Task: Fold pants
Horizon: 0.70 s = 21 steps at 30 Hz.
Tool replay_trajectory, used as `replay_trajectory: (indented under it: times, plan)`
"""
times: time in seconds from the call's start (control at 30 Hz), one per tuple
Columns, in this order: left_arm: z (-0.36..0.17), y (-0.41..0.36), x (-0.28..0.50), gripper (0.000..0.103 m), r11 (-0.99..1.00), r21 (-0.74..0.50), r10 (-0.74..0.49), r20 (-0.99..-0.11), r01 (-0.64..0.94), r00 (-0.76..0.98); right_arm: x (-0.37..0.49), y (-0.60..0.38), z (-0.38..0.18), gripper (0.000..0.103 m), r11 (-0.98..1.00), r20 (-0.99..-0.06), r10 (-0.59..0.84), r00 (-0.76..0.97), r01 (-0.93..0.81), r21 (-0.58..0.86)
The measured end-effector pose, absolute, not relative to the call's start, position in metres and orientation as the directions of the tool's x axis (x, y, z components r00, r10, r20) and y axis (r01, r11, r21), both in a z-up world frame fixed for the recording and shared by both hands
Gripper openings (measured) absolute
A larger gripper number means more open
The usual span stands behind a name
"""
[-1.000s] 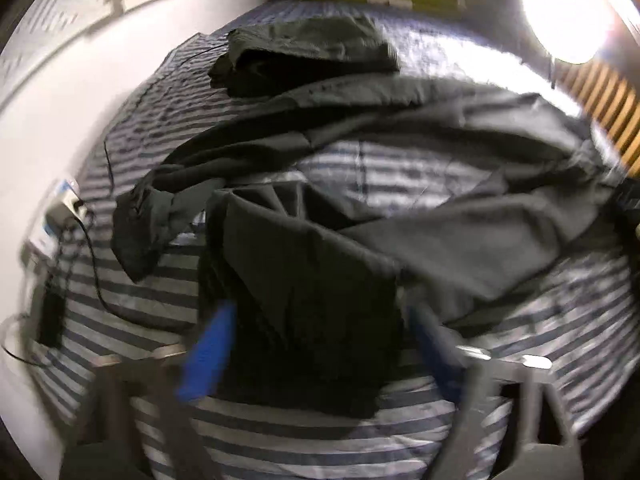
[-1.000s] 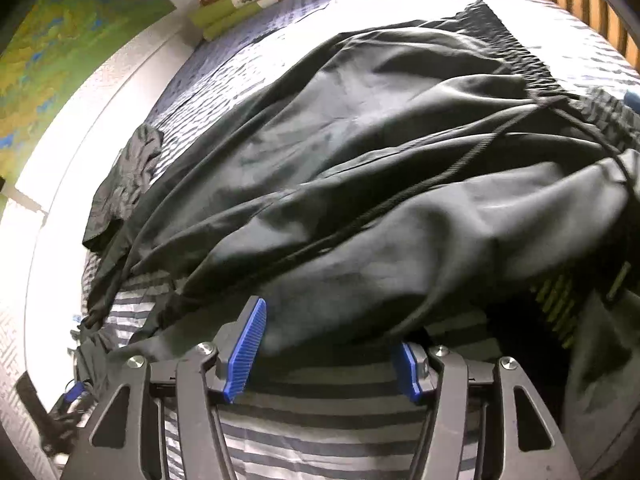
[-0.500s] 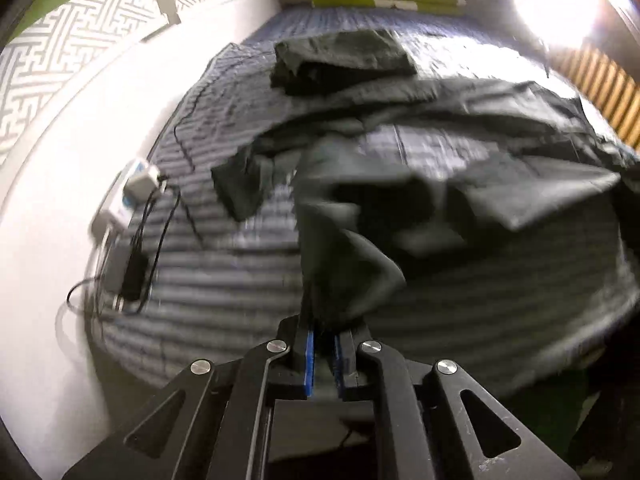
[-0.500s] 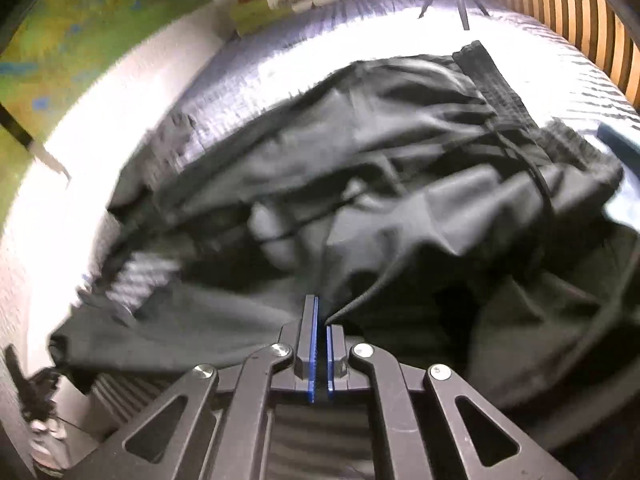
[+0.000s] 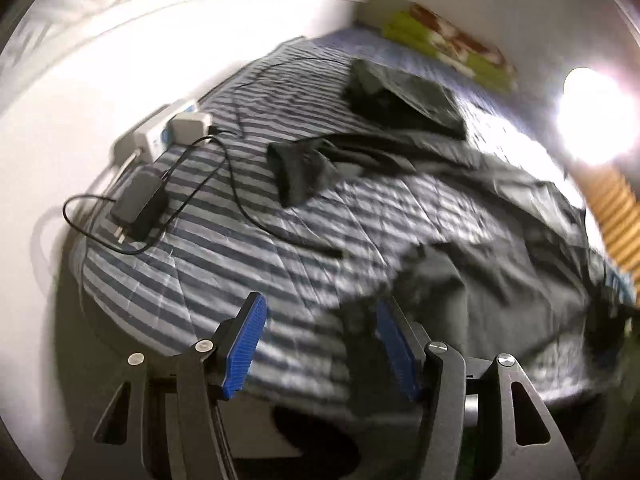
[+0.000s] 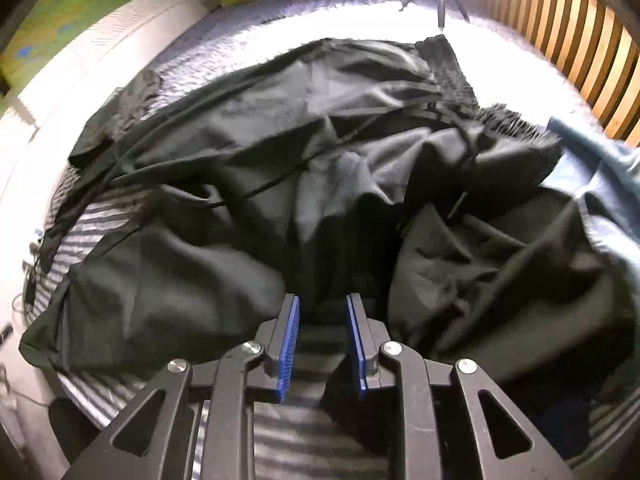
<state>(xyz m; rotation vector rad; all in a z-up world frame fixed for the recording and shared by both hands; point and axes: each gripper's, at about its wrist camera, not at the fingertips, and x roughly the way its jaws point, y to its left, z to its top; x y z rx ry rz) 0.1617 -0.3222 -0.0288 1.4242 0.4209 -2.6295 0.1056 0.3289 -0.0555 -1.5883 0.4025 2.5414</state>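
Dark grey pants point(image 6: 248, 148) lie crumpled across the striped bedcover point(image 6: 292, 420), waistband and drawstring towards the far right. In the left wrist view the pants point(image 5: 504, 264) fill the right side, with one leg end point(image 5: 296, 168) lying further off. My left gripper point(image 5: 320, 344) is opening over the bed's near corner; a blurred fold of the cloth rests by its right pad point(image 5: 396, 348), not pinched. My right gripper point(image 6: 322, 344) is opening too, with a narrow gap showing bare bedcover and the pants just beyond its tips.
A folded dark garment point(image 5: 404, 96) lies at the far side of the bed. A black charger point(image 5: 138, 204) with its cable and a white power strip point(image 5: 172, 132) sit by the left edge. There is a bright lamp point(image 5: 596, 116), a wooden slatted rail point(image 6: 576, 40), and blue cloth point(image 6: 592, 160) at the right.
Half a second ago both grippers were shut on pants cloth and lifting it. Both have let go and opened, and the cloth has dropped onto the bed. The left view has swung towards the bed's corner.
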Motion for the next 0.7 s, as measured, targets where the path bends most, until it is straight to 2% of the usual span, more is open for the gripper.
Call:
replay_trajectory:
  times: [0.07,0.17,0.23,0.3,0.33,0.4,0.57,0.7]
  plan:
    - [-0.048,-0.32,0.145,0.061,-0.957,-0.137,-0.01,-0.865,0.255,-0.502,0.112,0.322,-0.045,0.022,-0.961,-0.882,-0.038,-0.469,-0.225,0.161]
    - [-0.085,-0.296,0.123,0.062,-0.98,-0.102,0.021,-0.91,0.173,-0.415,0.112,0.311,-0.038,0.022,-0.958,-0.87,-0.079,-0.487,-0.205,0.202]
    - [-0.1,-0.28,0.117,0.071,-0.986,-0.092,0.03,-0.921,0.142,-0.387,0.109,0.305,-0.038,0.023,-0.956,-0.865,-0.099,-0.491,-0.195,0.22]
    - [-0.114,-0.264,0.111,0.071,-0.991,-0.065,0.017,-0.93,0.12,-0.367,0.106,0.299,-0.041,0.023,-0.953,-0.864,-0.109,-0.491,-0.197,0.232]
    - [-0.121,-0.254,0.109,0.053,-0.995,-0.028,-0.009,-0.935,0.099,-0.355,0.104,0.298,-0.043,0.023,-0.948,-0.863,-0.125,-0.489,-0.197,0.249]
    - [-0.123,-0.237,0.108,0.03,-0.998,0.015,-0.036,-0.928,0.059,-0.37,0.103,0.293,-0.047,0.023,-0.941,-0.86,-0.152,-0.488,-0.195,0.277]
    - [-0.086,-0.232,0.117,0.029,-0.989,0.116,-0.145,-0.876,0.09,-0.46,0.091,0.267,-0.05,0.023,-0.952,-0.856,-0.181,-0.484,-0.132,0.276]
    - [-0.049,-0.281,0.135,0.029,-0.95,0.168,-0.283,-0.821,0.264,-0.496,0.074,0.241,-0.044,0.023,-0.973,-0.847,-0.189,-0.497,-0.022,0.23]
